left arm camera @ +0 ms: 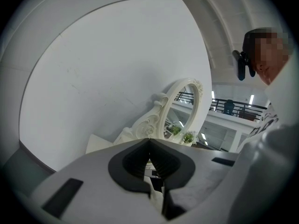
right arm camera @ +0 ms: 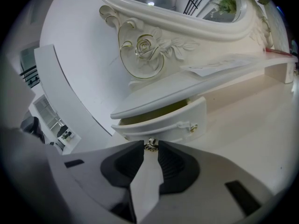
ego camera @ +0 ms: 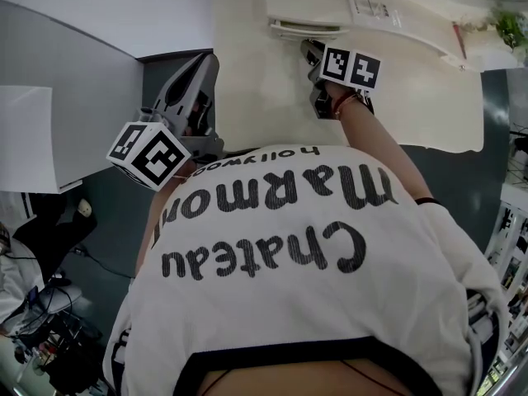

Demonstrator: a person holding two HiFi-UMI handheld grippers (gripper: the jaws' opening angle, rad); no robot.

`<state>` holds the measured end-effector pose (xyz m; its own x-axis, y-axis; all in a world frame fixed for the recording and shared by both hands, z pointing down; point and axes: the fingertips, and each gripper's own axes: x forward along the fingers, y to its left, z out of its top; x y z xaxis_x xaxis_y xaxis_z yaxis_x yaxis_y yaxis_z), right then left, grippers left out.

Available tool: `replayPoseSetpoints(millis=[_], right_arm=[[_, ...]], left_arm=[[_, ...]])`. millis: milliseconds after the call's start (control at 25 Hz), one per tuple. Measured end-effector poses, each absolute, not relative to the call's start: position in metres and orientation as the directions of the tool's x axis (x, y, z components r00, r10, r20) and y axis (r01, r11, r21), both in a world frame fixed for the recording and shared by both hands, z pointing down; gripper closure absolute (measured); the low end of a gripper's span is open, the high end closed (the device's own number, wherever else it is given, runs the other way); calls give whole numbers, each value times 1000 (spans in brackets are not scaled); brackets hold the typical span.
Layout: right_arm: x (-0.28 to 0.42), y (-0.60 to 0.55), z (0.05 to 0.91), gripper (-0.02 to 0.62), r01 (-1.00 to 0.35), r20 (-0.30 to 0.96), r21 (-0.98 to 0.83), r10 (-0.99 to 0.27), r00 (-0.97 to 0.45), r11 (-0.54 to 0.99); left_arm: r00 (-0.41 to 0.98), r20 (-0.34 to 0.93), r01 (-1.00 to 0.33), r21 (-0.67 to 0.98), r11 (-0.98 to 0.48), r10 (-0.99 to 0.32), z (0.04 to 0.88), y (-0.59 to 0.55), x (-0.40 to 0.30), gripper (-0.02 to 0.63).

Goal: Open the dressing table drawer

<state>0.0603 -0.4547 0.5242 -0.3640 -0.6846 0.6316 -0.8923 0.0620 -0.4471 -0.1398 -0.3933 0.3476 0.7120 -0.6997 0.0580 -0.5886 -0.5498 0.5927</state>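
Pull step under way: my right gripper [right arm camera: 150, 149] pinches knob [right arm camera: 150, 144], jaws part closed on it. Drawer [right arm camera: 161, 121] at frame centre, slightly out. Next: draw straight back, grip firm. My left gripper [left arm camera: 149, 141] closed, empty.

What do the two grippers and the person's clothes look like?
Both the left gripper and the right gripper have light grey, wedge-shaped jaws lined with dark ribbed pads. Each carries a white cube with black square markers. The person wears a white T-shirt with black lettering.
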Motion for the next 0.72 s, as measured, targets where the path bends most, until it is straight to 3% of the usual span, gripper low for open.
replayPoseSetpoints(millis=[720], right_arm=[[59, -439, 525, 488, -884, 628, -464, -686, -367, 49]], left_arm=[[715, 45, -581, 593, -557, -697, 343, -384, -135, 584]])
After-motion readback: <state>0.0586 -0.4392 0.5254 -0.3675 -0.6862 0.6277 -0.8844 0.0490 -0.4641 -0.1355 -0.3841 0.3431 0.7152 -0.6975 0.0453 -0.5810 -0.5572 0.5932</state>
